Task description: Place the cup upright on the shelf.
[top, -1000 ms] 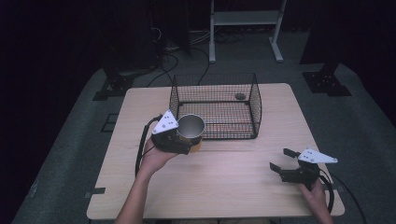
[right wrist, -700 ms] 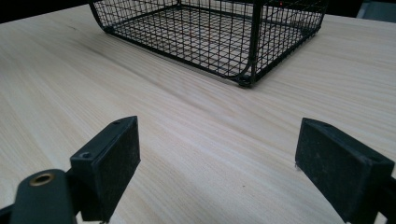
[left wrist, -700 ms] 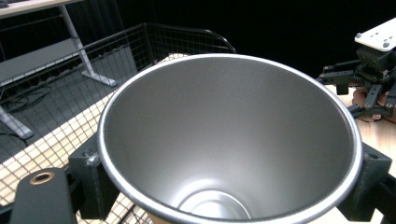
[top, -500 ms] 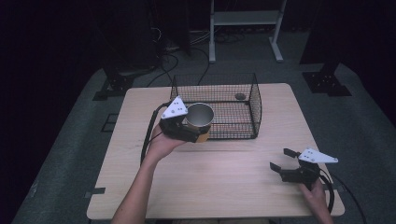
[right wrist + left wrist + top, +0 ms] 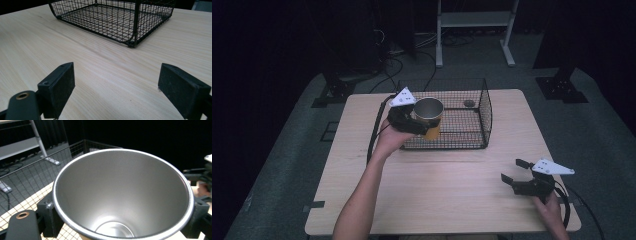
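We count: one steel cup (image 5: 428, 116), one black wire basket (image 5: 462, 117), one small dark object (image 5: 469, 103) inside basket, two grippers, left gripper (image 5: 422, 125) and right gripper (image 5: 513, 171), one tabletop (image 5: 452, 190).

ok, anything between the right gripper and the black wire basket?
No: bare light wood table between right gripper and black wire basket, per right gripper view.

— What blocks me near the wire basket (image 5: 467, 117)?
— Its tall mesh walls; entry is from above, where my cup (image 5: 428, 116) hangs at the near-left corner.
— And before it?
— Bare tabletop (image 5: 437, 185).
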`<action>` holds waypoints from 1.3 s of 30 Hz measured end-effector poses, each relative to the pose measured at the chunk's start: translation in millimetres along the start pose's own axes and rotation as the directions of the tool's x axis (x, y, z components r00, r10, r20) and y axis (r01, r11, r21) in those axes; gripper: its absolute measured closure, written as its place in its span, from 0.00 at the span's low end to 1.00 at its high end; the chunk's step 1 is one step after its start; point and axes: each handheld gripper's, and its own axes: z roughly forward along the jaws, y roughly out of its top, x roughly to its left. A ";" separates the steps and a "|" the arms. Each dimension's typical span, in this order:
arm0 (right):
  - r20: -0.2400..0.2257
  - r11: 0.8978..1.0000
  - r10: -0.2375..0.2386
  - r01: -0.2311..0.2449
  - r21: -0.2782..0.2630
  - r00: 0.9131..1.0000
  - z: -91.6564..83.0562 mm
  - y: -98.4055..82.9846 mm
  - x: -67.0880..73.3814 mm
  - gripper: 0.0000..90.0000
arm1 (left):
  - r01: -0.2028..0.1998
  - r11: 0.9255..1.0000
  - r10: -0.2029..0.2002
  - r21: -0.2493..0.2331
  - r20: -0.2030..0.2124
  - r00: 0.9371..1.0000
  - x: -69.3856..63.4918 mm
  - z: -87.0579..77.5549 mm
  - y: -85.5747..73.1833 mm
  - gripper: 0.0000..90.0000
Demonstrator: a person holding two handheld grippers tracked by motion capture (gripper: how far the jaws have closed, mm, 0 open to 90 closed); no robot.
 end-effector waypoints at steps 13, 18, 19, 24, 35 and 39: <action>-0.005 1.000 -0.002 0.002 -0.007 1.000 -0.1 -0.1 -0.5 0.14 | -0.045 0.998 0.046 0.051 -0.021 0.999 10.2 26.9 13.7 0.15; -0.007 1.000 -0.001 0.001 -0.007 1.000 -0.2 -0.1 -0.9 0.14 | -0.047 0.998 0.049 0.048 -0.032 0.998 15.4 35.5 17.8 0.15; -0.007 1.000 0.000 0.000 -0.006 1.000 -0.2 -0.1 -0.9 0.14 | -0.044 0.998 0.046 0.052 -0.031 0.998 16.8 37.2 18.6 0.15; -0.009 1.000 -0.001 0.001 -0.008 1.000 -0.2 -0.1 -0.8 0.14 | -0.040 0.998 0.042 0.054 -0.037 0.998 23.1 45.9 22.2 0.15; -0.013 1.000 0.003 -0.004 -0.013 1.000 -0.5 -0.2 -1.4 0.14 | -0.014 0.998 0.016 0.060 -0.026 1.000 38.3 66.2 23.5 0.15; -0.016 1.000 0.010 -0.011 -0.017 1.000 -1.0 -0.3 -2.2 0.14 | 0.001 0.998 0.000 0.068 -0.017 1.000 44.1 79.2 21.1 0.15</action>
